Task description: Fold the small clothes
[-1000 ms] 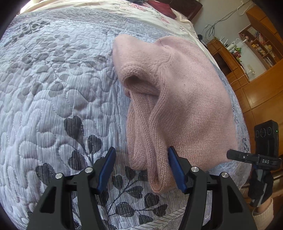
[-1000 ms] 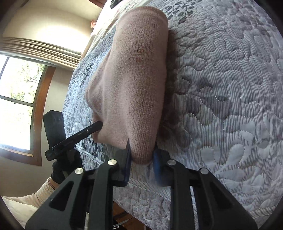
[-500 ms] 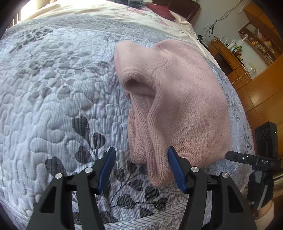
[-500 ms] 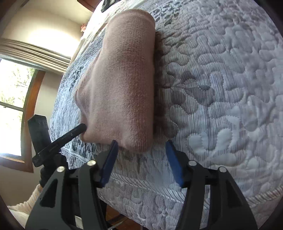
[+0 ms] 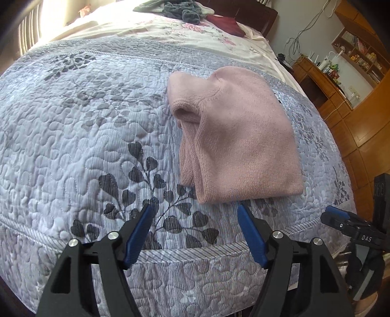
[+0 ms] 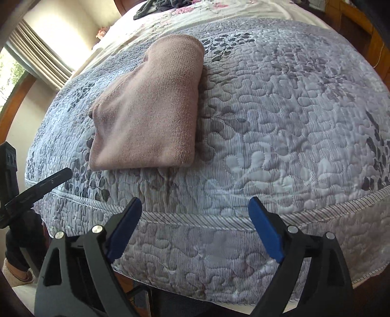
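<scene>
Left wrist view puts your left gripper (image 5: pixel 195 214) nearest, its blue pads spread wide and holding nothing, hanging over the quilt (image 5: pixel 80 136) just short of the sweater (image 5: pixel 243 143). Your right gripper (image 6: pixel 195 209) is likewise wide apart and empty, near the bed's front edge, with the sweater (image 6: pixel 151 109) lying apart from it, ahead and to the left. Beyond your fingers the pink knit sits as a compact folded bundle on the quilt, near the front edge, with loose ribbed layers showing along its left side. To my eye this fold looks done, and you are at the release step. Farther back a pile of clothes (image 5: pixel 175 9) lies at the far end of the bed; your next move probably calls for reaching there for another piece and spreading it flat.
</scene>
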A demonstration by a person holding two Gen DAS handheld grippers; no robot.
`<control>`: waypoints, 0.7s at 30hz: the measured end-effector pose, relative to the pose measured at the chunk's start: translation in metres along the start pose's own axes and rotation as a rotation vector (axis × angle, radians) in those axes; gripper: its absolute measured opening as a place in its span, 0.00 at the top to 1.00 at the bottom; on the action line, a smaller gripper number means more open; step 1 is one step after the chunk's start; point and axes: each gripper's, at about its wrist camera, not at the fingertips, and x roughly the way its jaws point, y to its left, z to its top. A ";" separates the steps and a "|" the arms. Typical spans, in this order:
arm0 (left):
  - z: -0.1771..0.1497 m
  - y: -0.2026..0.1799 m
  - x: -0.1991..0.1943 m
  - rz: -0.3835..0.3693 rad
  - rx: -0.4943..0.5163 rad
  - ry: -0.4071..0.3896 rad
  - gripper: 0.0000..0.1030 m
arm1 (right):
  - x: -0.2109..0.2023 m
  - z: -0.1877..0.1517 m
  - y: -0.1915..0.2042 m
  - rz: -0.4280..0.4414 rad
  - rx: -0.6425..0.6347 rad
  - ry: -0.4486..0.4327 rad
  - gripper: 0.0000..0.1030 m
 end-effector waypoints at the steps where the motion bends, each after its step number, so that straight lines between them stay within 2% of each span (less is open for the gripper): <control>1: -0.003 0.000 -0.003 0.006 -0.006 0.001 0.30 | -0.002 -0.002 0.002 -0.022 0.000 0.003 0.12; 8: -0.020 -0.013 -0.026 0.043 0.011 -0.005 0.29 | -0.019 -0.014 0.022 -0.084 -0.003 -0.011 0.11; 14: -0.030 -0.020 -0.043 0.061 0.031 -0.006 0.28 | -0.035 -0.025 0.038 -0.079 -0.014 -0.027 0.11; 21: -0.039 -0.029 -0.063 0.078 0.059 -0.021 0.25 | -0.051 -0.032 0.051 -0.126 -0.031 -0.031 0.09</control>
